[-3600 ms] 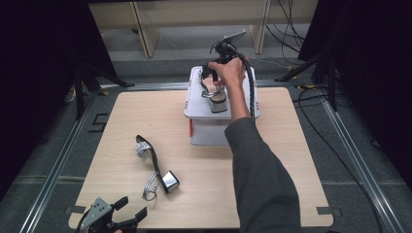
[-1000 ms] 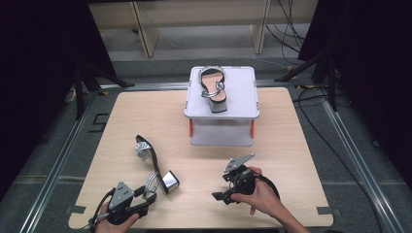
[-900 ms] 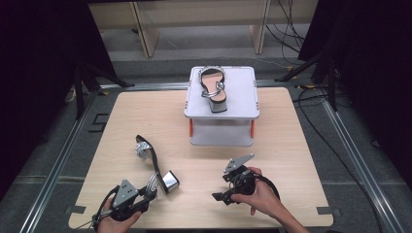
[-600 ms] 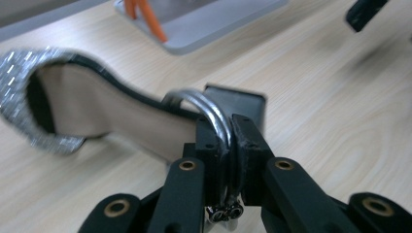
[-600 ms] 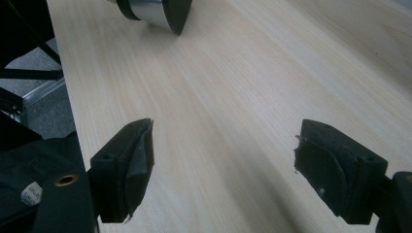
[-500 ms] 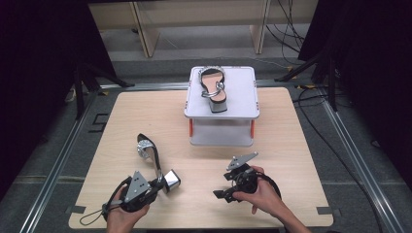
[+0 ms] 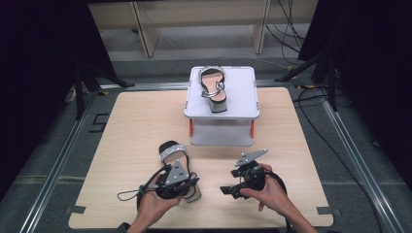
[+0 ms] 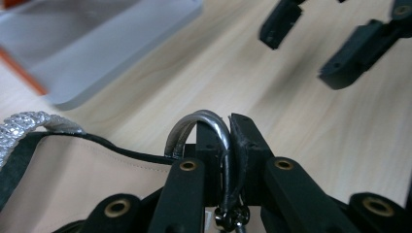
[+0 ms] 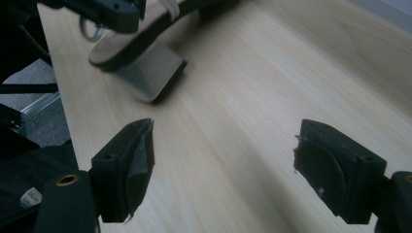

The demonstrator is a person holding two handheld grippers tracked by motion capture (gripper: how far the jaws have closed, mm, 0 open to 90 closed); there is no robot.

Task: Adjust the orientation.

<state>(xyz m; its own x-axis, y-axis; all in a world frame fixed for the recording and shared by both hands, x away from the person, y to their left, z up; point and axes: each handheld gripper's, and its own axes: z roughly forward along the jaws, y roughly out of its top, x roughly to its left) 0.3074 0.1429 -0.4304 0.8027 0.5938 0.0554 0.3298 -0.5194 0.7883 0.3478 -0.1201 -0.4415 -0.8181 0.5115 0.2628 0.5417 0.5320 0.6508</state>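
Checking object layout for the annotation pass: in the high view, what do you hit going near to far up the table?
Left gripper shut on the sandal's strap, right gripper open beside it → sandal on the table → white stand → second sandal on top of the stand.

sandal (image 7: 171,154): black sole, beige insole, silver glitter toe strap, silver metallic ankle strap | second sandal (image 7: 214,90): black, beige insole, silver strap | stand (image 7: 243,94): light grey top, orange-red legs | table (image 7: 136,121): pale wood grain | left gripper (image 8: 224,145): black
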